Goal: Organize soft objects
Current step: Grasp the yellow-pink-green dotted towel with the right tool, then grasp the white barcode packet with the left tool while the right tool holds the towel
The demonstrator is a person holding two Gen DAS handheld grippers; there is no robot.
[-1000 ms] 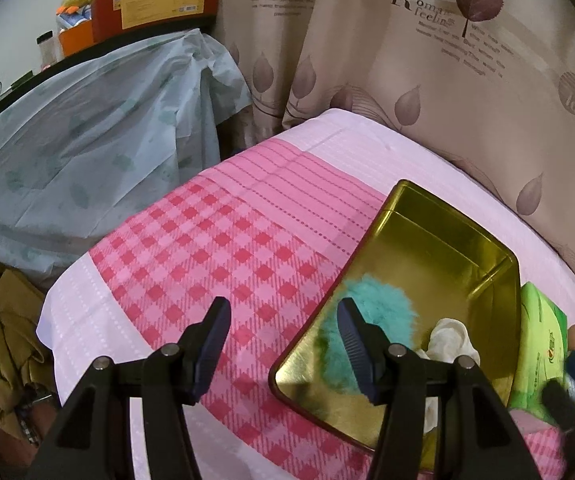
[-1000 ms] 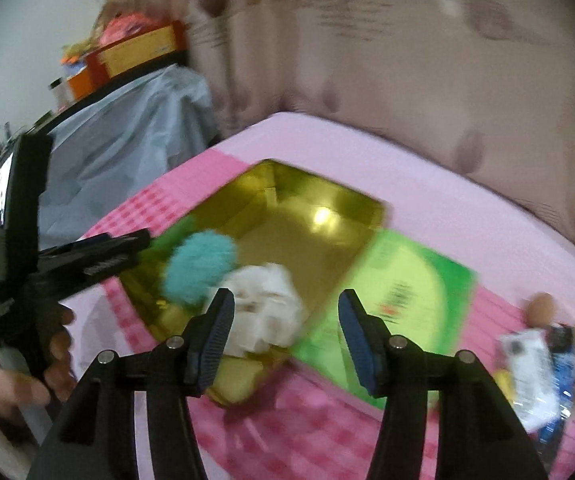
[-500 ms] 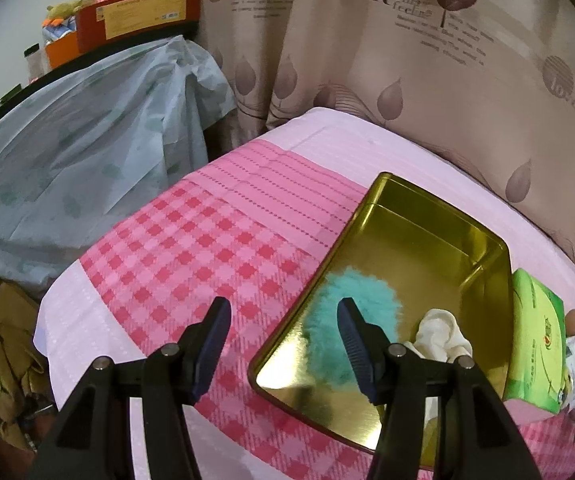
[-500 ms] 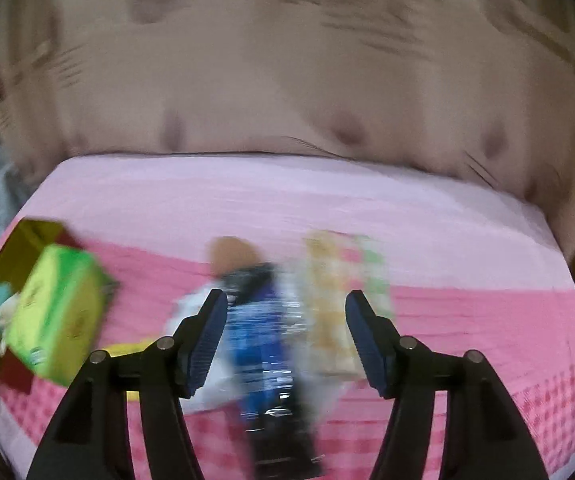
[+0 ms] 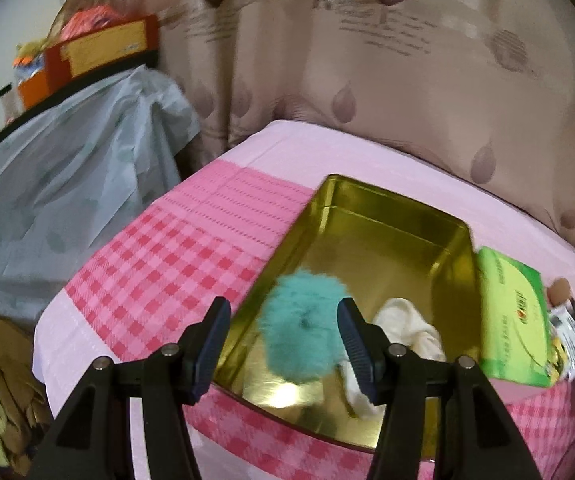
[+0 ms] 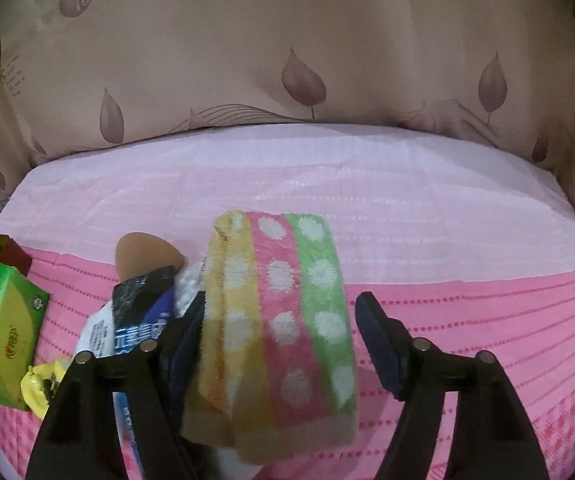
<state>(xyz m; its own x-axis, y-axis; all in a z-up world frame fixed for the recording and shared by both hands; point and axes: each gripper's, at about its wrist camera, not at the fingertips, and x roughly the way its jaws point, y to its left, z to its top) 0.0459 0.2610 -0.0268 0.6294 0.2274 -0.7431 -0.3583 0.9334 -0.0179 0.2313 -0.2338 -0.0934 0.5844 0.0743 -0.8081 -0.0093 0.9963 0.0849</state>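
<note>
A gold tin (image 5: 391, 200) lies on the pink checked cloth and holds a teal fluffy pom (image 5: 299, 332) and a crumpled white cloth (image 5: 403, 324). My left gripper (image 5: 283, 312) hovers open above the tin's near left corner, nothing between its fingers. In the right wrist view a folded towel (image 6: 279, 312) with yellow, pink and green dotted stripes lies on the cloth. My right gripper (image 6: 282, 300) straddles it, open: the left finger is at the towel's yellow edge and the right finger stands clear of the green edge.
A green tissue pack (image 6: 3, 332) lies against the tin's right side. A brown sponge (image 6: 143, 254), blue and black packets (image 6: 143, 312) and a yellow item (image 6: 41, 380) crowd the towel's left. A leaf-print curtain (image 6: 303, 72) backs the table; covered furniture (image 5: 67, 192) stands at the left.
My right gripper swung from over the tin rightward across the table, dropped over the striped towel, and its jaws widened. The left gripper shifted a little near the tin.
</note>
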